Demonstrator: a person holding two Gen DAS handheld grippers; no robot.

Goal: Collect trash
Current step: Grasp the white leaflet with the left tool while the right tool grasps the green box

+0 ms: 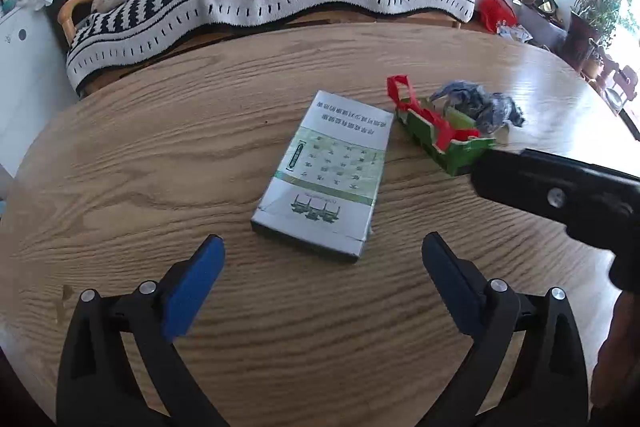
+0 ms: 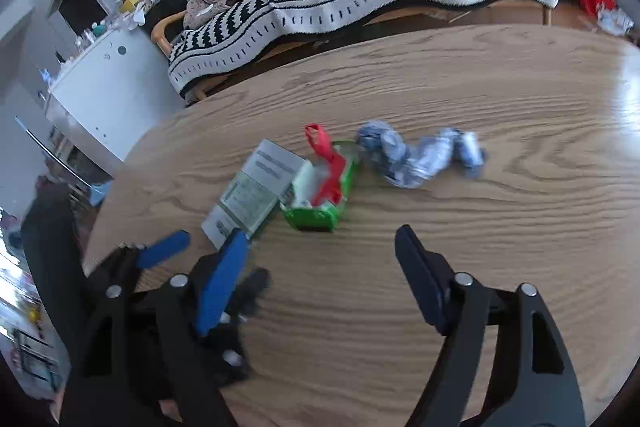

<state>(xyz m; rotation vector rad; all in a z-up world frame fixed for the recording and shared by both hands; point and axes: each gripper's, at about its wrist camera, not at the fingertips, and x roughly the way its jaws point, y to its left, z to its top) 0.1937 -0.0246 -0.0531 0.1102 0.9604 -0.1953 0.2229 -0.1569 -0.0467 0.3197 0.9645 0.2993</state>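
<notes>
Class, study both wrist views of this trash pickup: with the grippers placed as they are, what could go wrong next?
1. Both open grippers, left gripper and right gripper, are close together near the flat box; they may collide.
2. The green carton touches the flat box, so gripping one could drag the other.
3. The crumpled wrapper lies loose and looks light; a passing finger might knock it across the table.

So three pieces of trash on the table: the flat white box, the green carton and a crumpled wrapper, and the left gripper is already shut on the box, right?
Not quite. The left gripper is open and short of the box, as the left wrist view shows. The green carton and wrapper do lie on the table with it.
</notes>
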